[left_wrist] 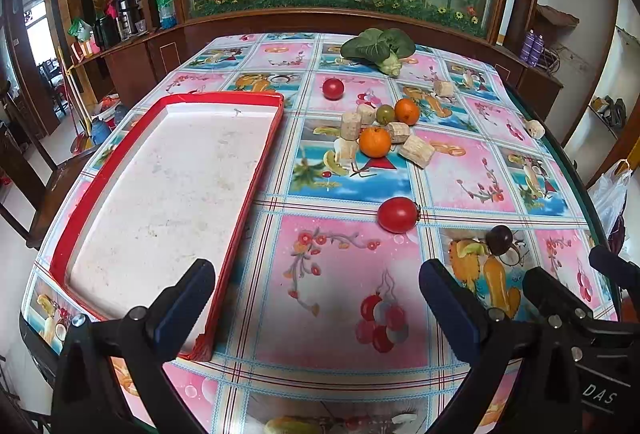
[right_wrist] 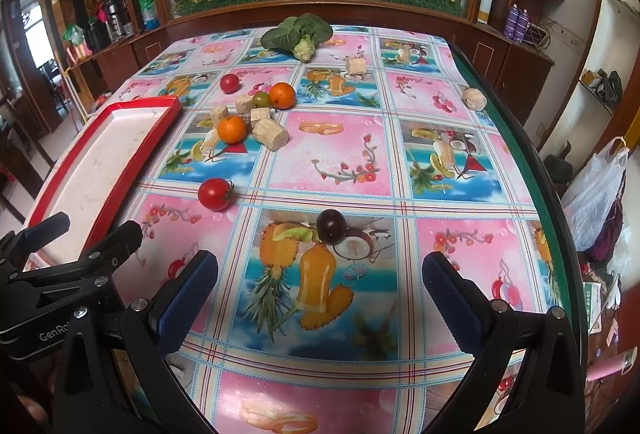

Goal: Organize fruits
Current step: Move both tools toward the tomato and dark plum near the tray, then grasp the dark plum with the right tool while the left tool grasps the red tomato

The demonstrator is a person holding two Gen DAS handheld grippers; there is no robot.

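Left wrist view: the left claw (left_wrist: 316,298) hangs with its ribbed blue pads wide apart and empty above a glossy, fruit-printed surface (left_wrist: 340,274). A flat red-rimmed tray (left_wrist: 256,169) with a scuffed white floor lies at left. Ahead sit a smooth oval tomato (left_wrist: 398,214), a dark round plum (left_wrist: 499,240), two dimpled oranges (left_wrist: 375,141), a rounder tomato (left_wrist: 333,89) and pale, rough cut chunks (left_wrist: 416,151). The leafy greens (left_wrist: 378,47) lie at the far edge.

Right wrist view: the right claw (right_wrist: 320,290) is likewise spread and holds nothing, with the plum (right_wrist: 331,226) just ahead between its fingers. This view alone shows a white plastic bag (right_wrist: 596,189) off the surface's right side and the left claw's body from the side.
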